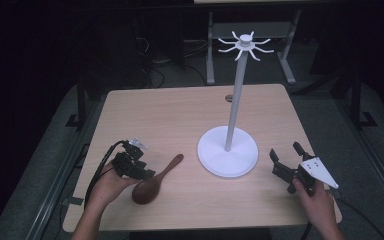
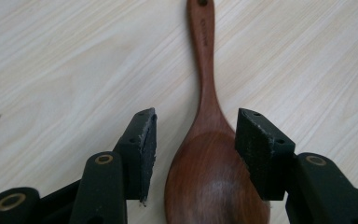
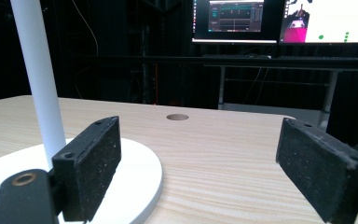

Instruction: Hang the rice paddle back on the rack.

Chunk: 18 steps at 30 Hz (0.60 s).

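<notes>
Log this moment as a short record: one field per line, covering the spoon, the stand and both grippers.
spoon: brown wooden spoon lies flat on the table, bowl toward the person, handle pointing toward the stand
stand: white hook stand, upright, round base on the table, hooks at the top bare
left gripper: open, jaws on either side of the spoon's bowl, pads not pressing it
right gripper: open, nothing between the jaws, beside the stand's base

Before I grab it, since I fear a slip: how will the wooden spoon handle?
The wooden spoon looks rigid, so it probably won't flex. Its polished bowl shows a sheen and may slide between pads. Gripped at the bowl, the long handle could tilt it.
</notes>
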Each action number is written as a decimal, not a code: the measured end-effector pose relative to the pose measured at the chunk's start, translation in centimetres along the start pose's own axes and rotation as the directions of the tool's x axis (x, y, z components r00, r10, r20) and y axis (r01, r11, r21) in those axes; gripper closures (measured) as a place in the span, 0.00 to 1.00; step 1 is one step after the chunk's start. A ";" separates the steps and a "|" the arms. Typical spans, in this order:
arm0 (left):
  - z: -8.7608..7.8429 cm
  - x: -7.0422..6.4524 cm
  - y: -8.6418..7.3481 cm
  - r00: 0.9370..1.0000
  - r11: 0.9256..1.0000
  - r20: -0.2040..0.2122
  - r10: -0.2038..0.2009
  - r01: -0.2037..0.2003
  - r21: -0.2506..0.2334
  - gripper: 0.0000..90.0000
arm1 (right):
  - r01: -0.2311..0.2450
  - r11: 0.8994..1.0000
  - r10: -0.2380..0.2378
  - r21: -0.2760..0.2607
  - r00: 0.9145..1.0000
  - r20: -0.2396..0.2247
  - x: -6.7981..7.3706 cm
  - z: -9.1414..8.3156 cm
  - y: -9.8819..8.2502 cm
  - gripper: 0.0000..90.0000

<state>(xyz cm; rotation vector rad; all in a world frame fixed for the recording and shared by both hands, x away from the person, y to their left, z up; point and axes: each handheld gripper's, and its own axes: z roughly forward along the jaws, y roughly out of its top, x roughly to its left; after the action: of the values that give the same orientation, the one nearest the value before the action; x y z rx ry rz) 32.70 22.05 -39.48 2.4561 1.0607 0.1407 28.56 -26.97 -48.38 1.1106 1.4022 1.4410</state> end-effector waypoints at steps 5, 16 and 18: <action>0.5 -0.5 1.1 1.000 1.000 -0.006 0.016 -0.016 0.022 0.54 | -0.002 1.000 0.002 0.001 1.000 0.000 0.0 0.0 0.0 0.15; 2.5 -1.1 3.4 1.000 0.995 -0.012 0.027 -0.025 0.094 0.54 | -0.002 1.000 0.002 0.000 1.000 0.000 0.0 0.0 0.0 0.15; 3.1 -1.2 3.9 0.999 0.992 -0.019 0.027 -0.024 0.125 0.54 | -0.002 1.000 0.002 0.001 1.000 0.000 0.0 0.0 0.0 0.15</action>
<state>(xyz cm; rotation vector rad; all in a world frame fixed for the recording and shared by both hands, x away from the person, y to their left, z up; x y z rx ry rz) 35.28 17.66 -40.40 2.5857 1.0773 0.1109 28.56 -26.97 -48.38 1.1128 1.4018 1.4419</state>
